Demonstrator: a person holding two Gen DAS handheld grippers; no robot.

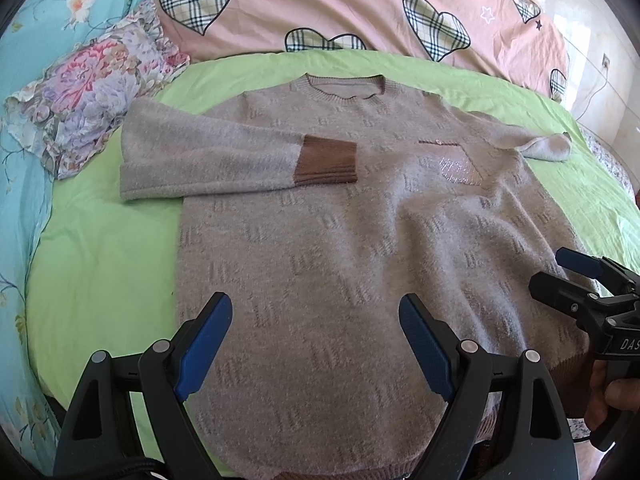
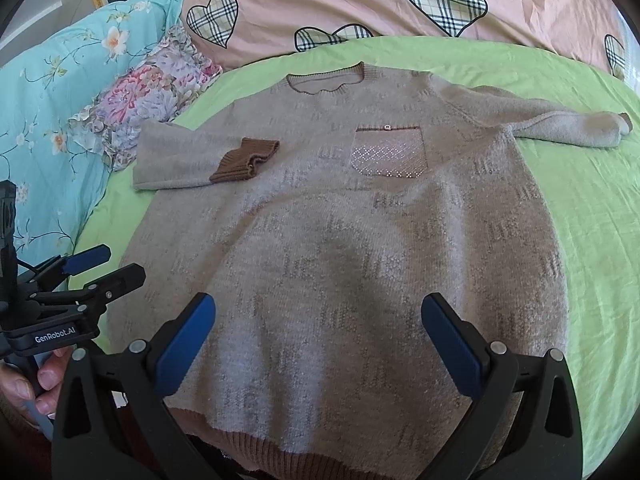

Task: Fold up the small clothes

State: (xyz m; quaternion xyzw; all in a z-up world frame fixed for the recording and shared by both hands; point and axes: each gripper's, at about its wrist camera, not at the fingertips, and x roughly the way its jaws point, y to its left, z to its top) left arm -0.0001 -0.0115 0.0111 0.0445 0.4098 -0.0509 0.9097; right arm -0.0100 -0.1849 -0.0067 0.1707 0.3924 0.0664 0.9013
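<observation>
At the far left lies a turquoise quilt printed with pale blossoms (image 1: 24, 184); just inside it sits a ruffled cushion in pink and lilac flowers (image 1: 92, 96), its corner close to the folded sleeve; behind both, along the head of the bed, spreads a pink duvet with plaid hearts (image 1: 360, 4); a lime-green bedsheet (image 1: 104, 256) covers the rest and shows on both sides of the garment.

The task's thing, a beige fuzzy knitted sweater with a woven block pattern (image 1: 340, 248), lies flat and face up in the middle of the sheet, neckline away from the cameras; its left-side sleeve is folded across the chest, ending in a brown ribbed cuff (image 1: 326, 162); right of that is a sparkly chest pocket (image 2: 388, 152); the other sleeve (image 2: 572, 130) stretches out onto the sheet at the right, its cuff not visible.

The brown hem is partly cut off by the lower edge and by the gripper bodies; in the right wrist view part of a hand (image 2: 32, 384) shows beside the handle.

The left gripper (image 1: 316, 344) hovers above the lower left of the sweater, blue pads spread wide, holding nothing; the right gripper (image 2: 318, 344) hangs over the lower right, equally wide and empty; whether either touches the knit cannot be told.
</observation>
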